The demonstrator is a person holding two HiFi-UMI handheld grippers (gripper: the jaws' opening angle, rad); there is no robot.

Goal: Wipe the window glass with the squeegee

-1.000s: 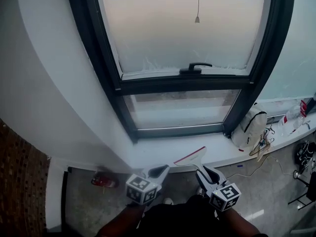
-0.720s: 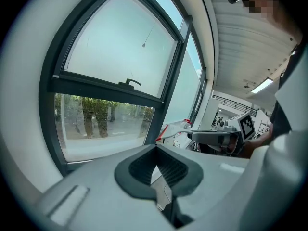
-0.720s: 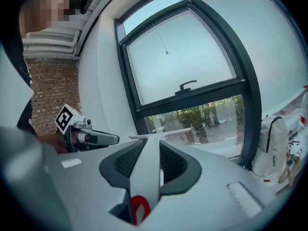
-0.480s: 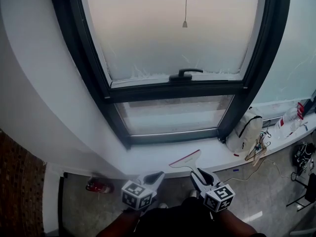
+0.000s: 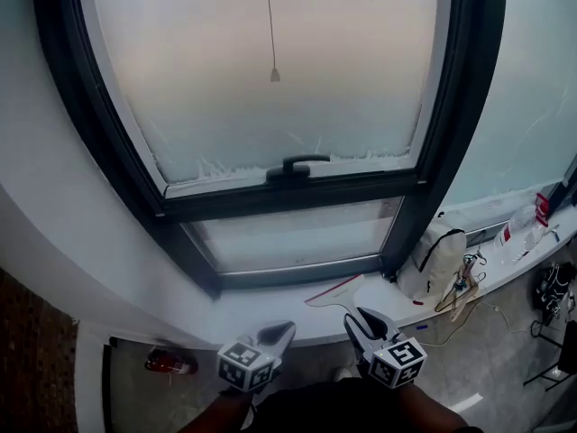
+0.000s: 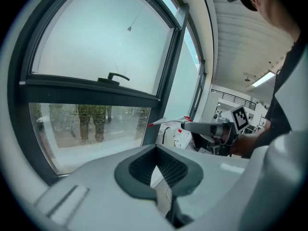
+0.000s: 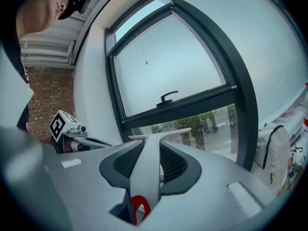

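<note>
The white squeegee (image 5: 335, 290) with a red-edged blade is held by its handle in my right gripper (image 5: 354, 317), which is shut on it. It is tilted, its blade just below the window's lower pane (image 5: 288, 233). In the right gripper view the handle (image 7: 150, 170) runs between the pads up to the blade, with a red loop at its near end. My left gripper (image 5: 285, 330) hangs beside it, shut with nothing in it. The frosted upper pane (image 5: 261, 70) has a black handle (image 5: 293, 165) on its dark frame.
A white sill (image 5: 270, 314) runs under the window. On it to the right lie a white backpack (image 5: 431, 253), cables and a plastic bag with red print (image 5: 526, 222). A pull cord (image 5: 273, 72) hangs before the upper pane. A red object (image 5: 168, 361) lies on the floor at lower left.
The window has slid down and left in the head view as the view tipped up. Both grippers stay low, and the squeegee blade now sits closer to the lower frame.
</note>
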